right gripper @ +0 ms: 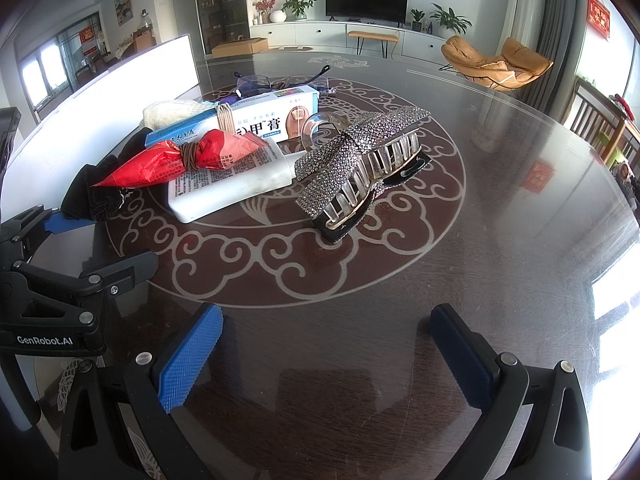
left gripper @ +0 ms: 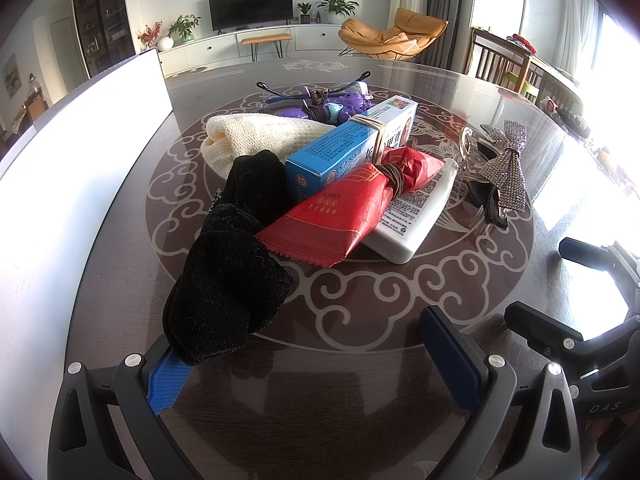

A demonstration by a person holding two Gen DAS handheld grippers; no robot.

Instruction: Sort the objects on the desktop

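A pile lies mid-table: a black knit cloth (left gripper: 228,264), a red packet (left gripper: 340,212) tied with a band, a white bottle (left gripper: 416,216), a blue-and-white box (left gripper: 352,140), a cream knit cloth (left gripper: 260,136), a purple toy (left gripper: 344,106), glasses (left gripper: 316,88) and a rhinestone bow hair clip (left gripper: 504,164). My left gripper (left gripper: 312,356) is open; the black cloth lies over its left finger (left gripper: 168,380). My right gripper (right gripper: 324,356) is open and empty, just short of the hair clip (right gripper: 360,160). The red packet (right gripper: 176,160), bottle (right gripper: 228,188) and box (right gripper: 272,116) lie left of it.
The dark glass table (right gripper: 500,220) has a white swirl pattern. A white board (left gripper: 80,160) lies along its left side. Wooden chairs (left gripper: 504,64) stand at the right. The right gripper's frame (left gripper: 592,320) shows in the left view, the left gripper's frame (right gripper: 52,280) in the right view.
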